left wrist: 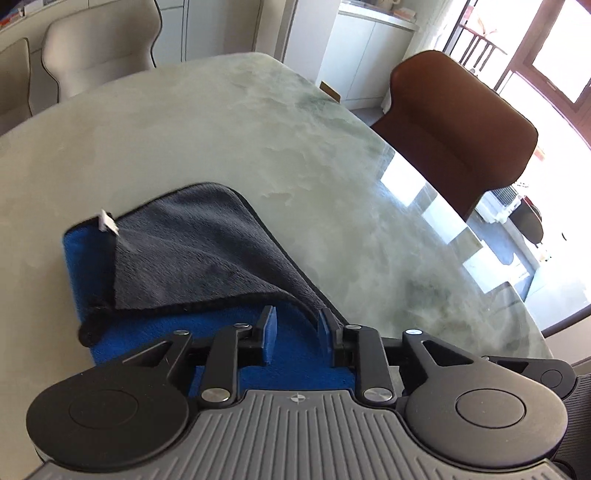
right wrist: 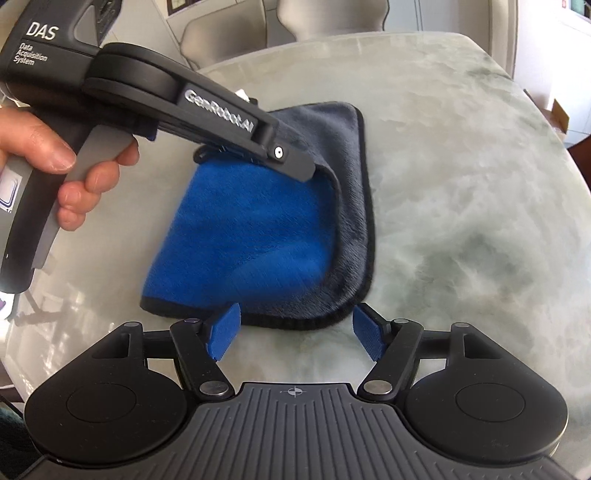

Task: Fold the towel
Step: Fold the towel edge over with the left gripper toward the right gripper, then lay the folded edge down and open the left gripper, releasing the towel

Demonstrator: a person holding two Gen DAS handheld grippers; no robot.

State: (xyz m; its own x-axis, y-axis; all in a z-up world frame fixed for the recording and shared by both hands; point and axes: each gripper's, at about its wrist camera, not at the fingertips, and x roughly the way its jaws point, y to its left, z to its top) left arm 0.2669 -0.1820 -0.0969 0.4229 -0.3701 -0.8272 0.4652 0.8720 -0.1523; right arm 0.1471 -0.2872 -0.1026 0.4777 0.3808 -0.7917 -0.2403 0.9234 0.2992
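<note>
Blue-and-grey towel lying partly folded on a marble table.
The left gripper is seen over the blue face, jaws parted, nothing pinched. The right gripper is held at the towel's near edge, jaws spread wide and empty.

Each camera sits just behind its own fingers and looks steeply down from close above the marble table, the left wrist view facing toward a brown chair, the right wrist view facing pale chairs, both sharing the folded towel.
</note>
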